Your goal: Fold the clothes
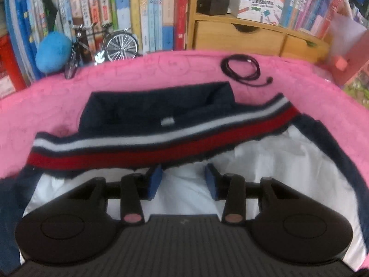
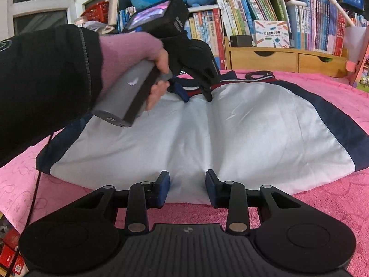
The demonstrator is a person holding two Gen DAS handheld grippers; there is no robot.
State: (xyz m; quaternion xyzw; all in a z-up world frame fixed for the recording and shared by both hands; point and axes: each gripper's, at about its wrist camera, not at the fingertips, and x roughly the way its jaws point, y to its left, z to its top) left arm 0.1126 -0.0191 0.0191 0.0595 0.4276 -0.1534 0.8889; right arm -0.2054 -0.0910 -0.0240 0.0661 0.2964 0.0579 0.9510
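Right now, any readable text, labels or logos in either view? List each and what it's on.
None can be read.
Book spines: print too blurred.
White box with a pencil pattern: dark title line, too small.
Garment neck tag: blank blur.
Left gripper handle: a small white mark, no letters.

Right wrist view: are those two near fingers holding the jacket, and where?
Not visibly held: the right gripper straddles the near hem of the jacket, pads apart.
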